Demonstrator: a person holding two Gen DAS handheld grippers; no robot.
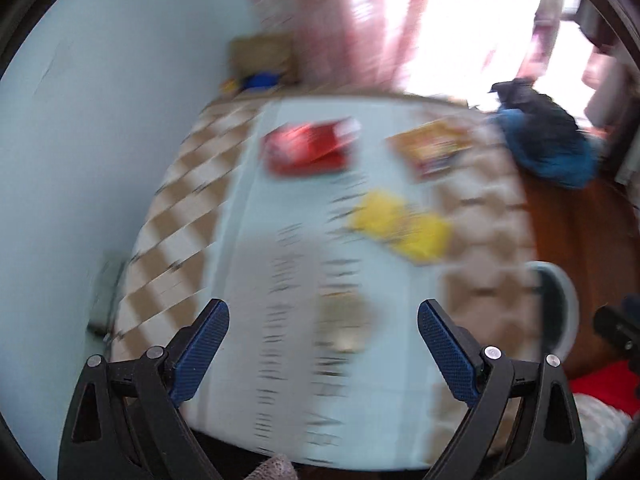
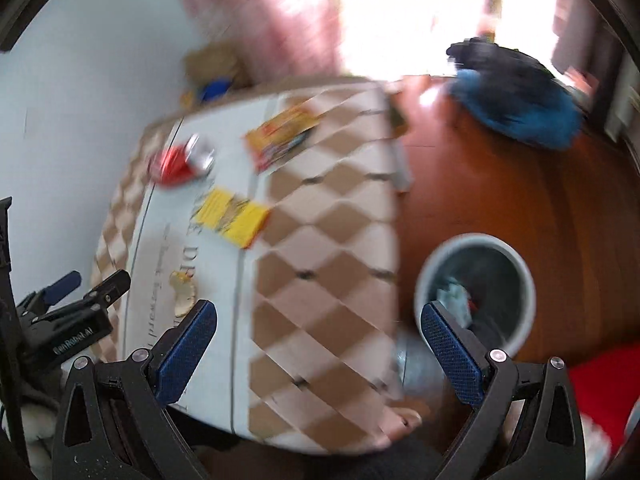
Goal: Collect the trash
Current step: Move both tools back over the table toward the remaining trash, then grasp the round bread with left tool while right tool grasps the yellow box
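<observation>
Both views are motion-blurred. On the checked tablecloth (image 1: 176, 240) lie a red wrapper (image 1: 310, 148), a yellow wrapper (image 1: 400, 226), an orange-yellow packet (image 1: 434, 146) and a pale round scrap (image 1: 346, 322). My left gripper (image 1: 323, 322) hovers open above the table's near end, nothing between its fingers. The right wrist view shows the same red wrapper (image 2: 180, 162), yellow wrapper (image 2: 234, 216), packet (image 2: 282, 132) and scrap (image 2: 184, 292). A grey bin (image 2: 476, 284) with trash inside stands on the floor right of the table. My right gripper (image 2: 319, 322) is open and empty over the table's right edge.
A blue and black heap (image 2: 516, 92) lies on the wooden floor (image 2: 580, 208) at the back right. A cardboard box (image 1: 260, 58) sits behind the table against the pale wall. Something red (image 2: 600, 388) is at the lower right. A bare foot (image 2: 400, 424) shows under the table edge.
</observation>
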